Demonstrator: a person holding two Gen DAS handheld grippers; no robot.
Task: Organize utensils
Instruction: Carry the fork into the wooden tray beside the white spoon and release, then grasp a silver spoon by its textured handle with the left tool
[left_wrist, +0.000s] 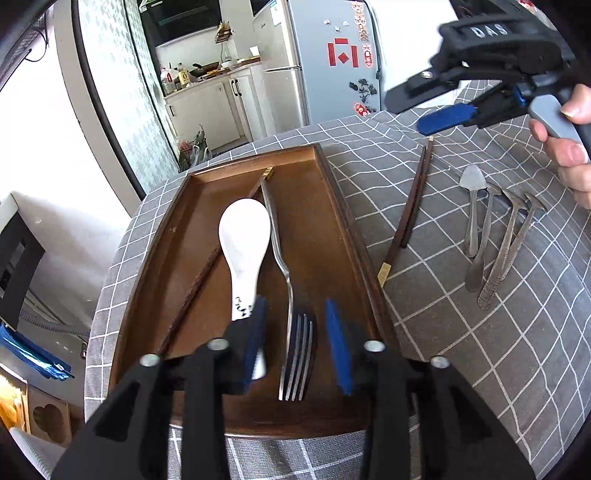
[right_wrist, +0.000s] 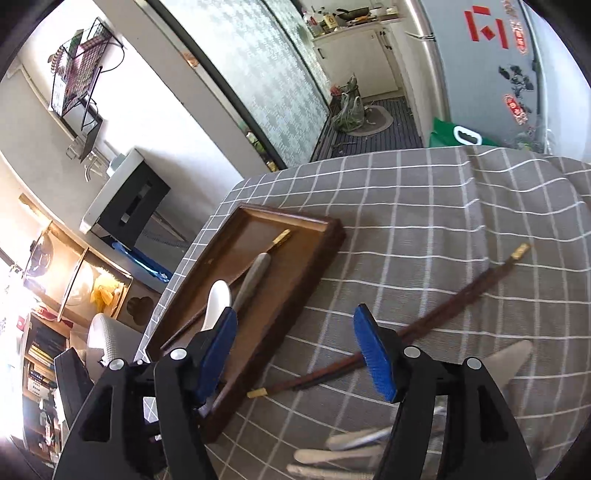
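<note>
My left hand-held gripper (left_wrist: 295, 347) sits open around the fork (left_wrist: 295, 354) in the tray (left_wrist: 347, 221); right hand-held gripper (right_wrist: 299, 354) hangs open over 2 chopsticks (right_wrist: 406, 332), likely next.

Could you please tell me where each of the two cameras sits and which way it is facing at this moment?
Left wrist: on the left gripper, looking down its open fingers at the fork and white spoon in the wooden tray; the right gripper and hand show top right.
Right wrist: on the right gripper, open, above the loose chopsticks on the checked tablecloth.
Shared: tray, tablecloth, chopsticks, white spoon, fridge.
</note>
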